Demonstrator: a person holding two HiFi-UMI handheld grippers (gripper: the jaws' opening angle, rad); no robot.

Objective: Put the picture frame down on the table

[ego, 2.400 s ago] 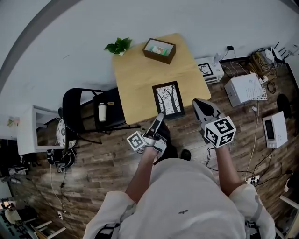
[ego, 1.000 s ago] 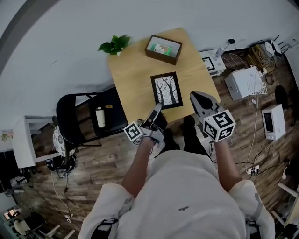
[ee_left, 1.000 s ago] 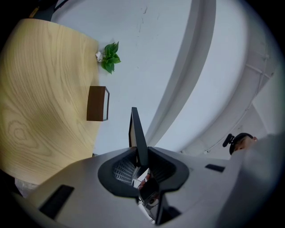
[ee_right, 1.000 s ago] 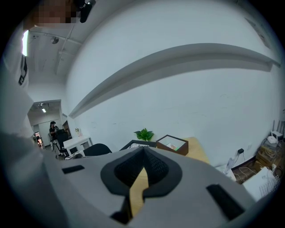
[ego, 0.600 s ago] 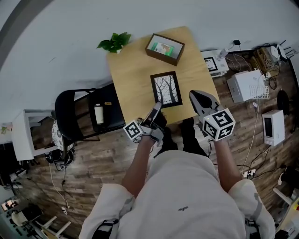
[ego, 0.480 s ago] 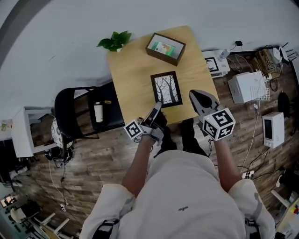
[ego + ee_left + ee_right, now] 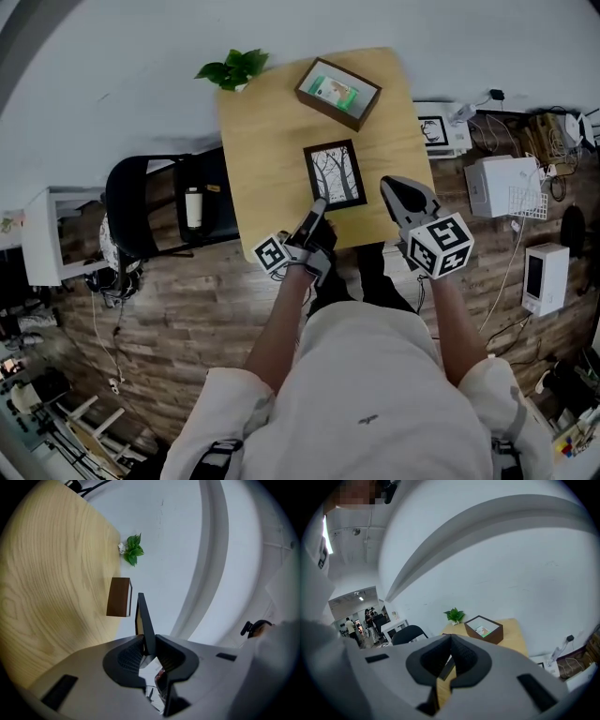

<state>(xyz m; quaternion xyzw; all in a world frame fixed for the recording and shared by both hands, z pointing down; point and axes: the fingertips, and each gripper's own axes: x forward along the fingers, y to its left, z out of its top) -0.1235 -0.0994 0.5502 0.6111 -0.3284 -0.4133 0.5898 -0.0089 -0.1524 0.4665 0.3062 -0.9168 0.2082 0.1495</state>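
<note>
The frame is lying level over the near part of the table, picture side up; I cannot tell whether it is touching the wood. You are stretching your left forearm forward with the left gripper rolled onto its side. Its fingers are pinching the frame's near edge, which is showing edge-on between them in the left gripper view. Your right gripper is hovering just right of the frame, over the table's near right corner, its fingers pressing together on nothing. A box and a plant are sitting at the far edge.
</note>
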